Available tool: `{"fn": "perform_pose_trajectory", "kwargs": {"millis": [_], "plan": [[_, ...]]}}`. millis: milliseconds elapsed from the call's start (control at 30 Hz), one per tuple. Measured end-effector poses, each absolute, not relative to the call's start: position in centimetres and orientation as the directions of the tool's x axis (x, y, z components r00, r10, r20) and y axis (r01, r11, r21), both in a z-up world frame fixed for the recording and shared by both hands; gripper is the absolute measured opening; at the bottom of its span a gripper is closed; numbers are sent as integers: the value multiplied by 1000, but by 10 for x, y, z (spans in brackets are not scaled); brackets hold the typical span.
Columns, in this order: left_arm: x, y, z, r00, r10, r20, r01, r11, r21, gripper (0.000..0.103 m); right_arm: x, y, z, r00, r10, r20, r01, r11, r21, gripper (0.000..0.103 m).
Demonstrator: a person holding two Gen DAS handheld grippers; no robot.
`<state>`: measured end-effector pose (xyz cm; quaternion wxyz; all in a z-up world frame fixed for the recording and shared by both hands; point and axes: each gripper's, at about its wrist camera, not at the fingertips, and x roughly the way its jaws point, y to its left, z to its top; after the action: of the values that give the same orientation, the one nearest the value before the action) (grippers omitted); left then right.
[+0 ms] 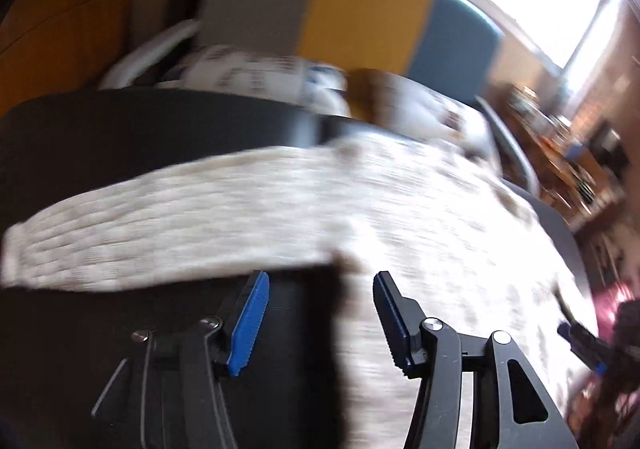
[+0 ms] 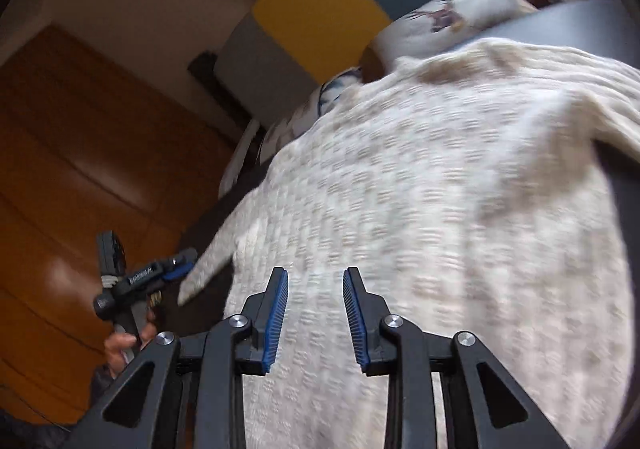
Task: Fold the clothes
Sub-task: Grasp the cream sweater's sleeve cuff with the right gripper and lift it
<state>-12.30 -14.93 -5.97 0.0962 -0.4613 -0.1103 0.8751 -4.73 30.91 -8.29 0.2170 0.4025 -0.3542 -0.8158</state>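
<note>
Jaws of both grippers released (empty) above the cream knit sweater (image 2: 440, 209).

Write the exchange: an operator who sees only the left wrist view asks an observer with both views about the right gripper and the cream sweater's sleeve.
Operator: Are the right jaws open?
Observer: Yes. The right gripper has its jaws apart and grips nothing; the cream sweater lies spread beyond them.
Operator: Where does my left gripper sit, seen from that side?
Observer: The left gripper points at the sleeve end, low on the left of the right wrist view. I cannot tell whether they touch.
</note>
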Motion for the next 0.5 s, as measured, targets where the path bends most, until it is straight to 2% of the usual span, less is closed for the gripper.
{"fn": "perform_pose_trajectory", "kwargs": {"millis": [100,200,267,367,500], "plan": [[-149,-98,-59,-499,373,-782,-223,-927,-300,58,14,418,-84,-740,-516,-431,-108,-541,834,30],[-150,-36,-61,-437,424,-793,-318,-898,-305,58,86,516,-92,-863,-298,-408,-281,-388,878,42],[-151,5,-65,-391,451,-802,-360,-877,-318,58,123,571,-98,-899,-179,-399,-342,-282,896,43],[-153,61,-69,-360,453,-816,-397,-866,-305,58,141,617,-114,-910,-106,-401,-381,-164,910,43],[-159,104,-84,-311,439,-843,-407,-863,-299,58,128,640,-138,-895,-98,-436,-429,-84,899,43]]}}
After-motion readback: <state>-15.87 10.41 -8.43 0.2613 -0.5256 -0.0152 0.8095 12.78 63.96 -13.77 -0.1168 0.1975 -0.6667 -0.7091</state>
